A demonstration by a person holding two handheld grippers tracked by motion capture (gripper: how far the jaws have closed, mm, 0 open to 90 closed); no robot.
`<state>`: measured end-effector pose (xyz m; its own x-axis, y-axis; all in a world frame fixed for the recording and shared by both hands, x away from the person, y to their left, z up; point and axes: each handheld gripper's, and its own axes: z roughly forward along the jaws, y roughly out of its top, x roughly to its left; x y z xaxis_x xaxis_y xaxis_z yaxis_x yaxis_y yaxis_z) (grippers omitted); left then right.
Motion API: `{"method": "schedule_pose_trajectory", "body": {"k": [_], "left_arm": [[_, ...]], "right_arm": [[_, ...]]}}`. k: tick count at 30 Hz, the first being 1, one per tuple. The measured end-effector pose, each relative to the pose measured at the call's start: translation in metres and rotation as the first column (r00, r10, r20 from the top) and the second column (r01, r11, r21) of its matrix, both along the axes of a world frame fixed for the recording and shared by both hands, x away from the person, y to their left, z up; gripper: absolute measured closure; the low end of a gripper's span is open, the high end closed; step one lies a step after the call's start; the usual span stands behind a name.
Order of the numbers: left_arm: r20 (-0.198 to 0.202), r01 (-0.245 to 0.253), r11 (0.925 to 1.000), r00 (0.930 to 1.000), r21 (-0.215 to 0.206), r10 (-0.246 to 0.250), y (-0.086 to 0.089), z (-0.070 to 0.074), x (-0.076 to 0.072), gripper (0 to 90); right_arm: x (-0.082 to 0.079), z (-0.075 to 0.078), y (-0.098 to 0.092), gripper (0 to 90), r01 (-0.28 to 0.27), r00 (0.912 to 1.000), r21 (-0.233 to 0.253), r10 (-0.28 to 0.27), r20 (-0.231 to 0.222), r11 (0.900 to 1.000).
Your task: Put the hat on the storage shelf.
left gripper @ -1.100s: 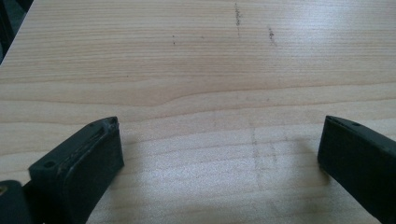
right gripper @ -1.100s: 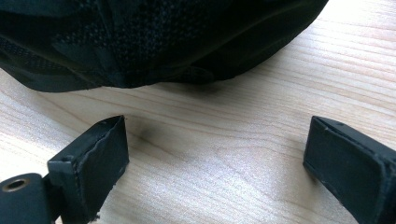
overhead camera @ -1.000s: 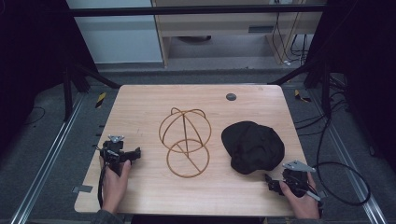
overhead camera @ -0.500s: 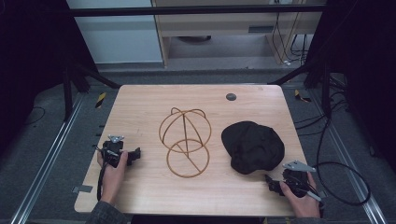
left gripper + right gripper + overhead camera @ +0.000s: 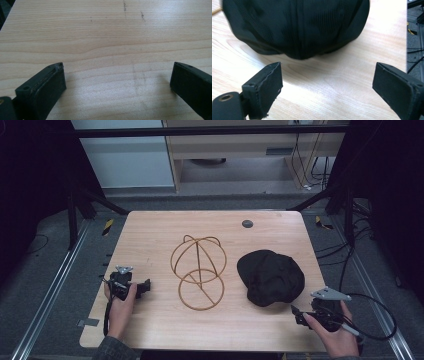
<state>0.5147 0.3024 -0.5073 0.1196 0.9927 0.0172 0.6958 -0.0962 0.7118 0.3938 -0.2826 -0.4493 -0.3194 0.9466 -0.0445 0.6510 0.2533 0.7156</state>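
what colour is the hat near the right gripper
Black all over, with no visible pattern; the hat shows best in the right gripper view.

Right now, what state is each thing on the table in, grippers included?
Black cap: lying crown up on the table, not held.
Wire hat stand: upright, bare, nothing on it.
Left gripper: open, empty, over bare wood.
Right gripper: open, empty, facing the cap, not touching it.
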Motion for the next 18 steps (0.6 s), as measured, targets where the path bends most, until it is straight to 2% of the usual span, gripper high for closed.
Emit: {"method": "schedule_pose_trajectory", "body": {"k": [2, 3, 5, 6, 9, 10, 15, 18], "left_arm": [[0.0, 0.001, 1.0, 1.0, 0.0, -0.001, 0.0, 0.0, 0.0, 0.0], [0.0, 0.002, 1.0, 1.0, -0.001, -0.002, 0.0, 0.0, -0.001, 0.0], [0.0, 0.002, 1.0, 1.0, 0.0, -0.002, 0.0, 0.0, -0.002, 0.0], [0.0, 0.003, 1.0, 1.0, 0.0, -0.003, -0.001, 0.0, -0.002, 0.0], [0.001, 0.002, 1.0, 1.0, -0.001, -0.002, -0.002, 0.0, -0.003, 0.0], [0.002, 0.002, 1.0, 1.0, -0.002, -0.002, -0.002, 0.0, -0.003, 0.0], [0.002, 0.01, 1.0, 1.0, -0.001, -0.01, -0.002, 0.0, -0.004, 0.0], [0.002, 0.016, 0.9999, 0.9999, 0.0, -0.016, -0.003, 0.0, -0.005, 0.0]], "right_arm": [[0.001, 0.006, 0.001, 10.8, -0.009, 1.0, -0.001, 0.009, 0.003, 1.0], [0.003, 0.019, 0.003, 11.1, -0.018, 0.9998, -0.005, 0.018, 0.002, 1.0], [0.003, 0.023, 0.003, 11.2, -0.023, 0.9997, -0.009, 0.023, 0.0, 1.0], [0.007, 0.033, 0.006, 11.4, -0.036, 0.9991, -0.007, 0.036, -0.023, 0.999], [0.011, 0.039, 0.008, 11.4, -0.054, 0.9977, -0.021, 0.053, -0.042, 0.998], [0.015, 0.047, 0.01, 11.6, -0.07, 0.9965, -0.027, 0.068, -0.048, 0.997], [0.024, 0.058, 0.016, 11.9, -0.1, 0.9933, -0.018, 0.099, -0.06, 0.995], [0.039, 0.068, 0.02, 13.4, -0.125, 0.9892, -0.015, 0.123, -0.079, 0.992]]}}
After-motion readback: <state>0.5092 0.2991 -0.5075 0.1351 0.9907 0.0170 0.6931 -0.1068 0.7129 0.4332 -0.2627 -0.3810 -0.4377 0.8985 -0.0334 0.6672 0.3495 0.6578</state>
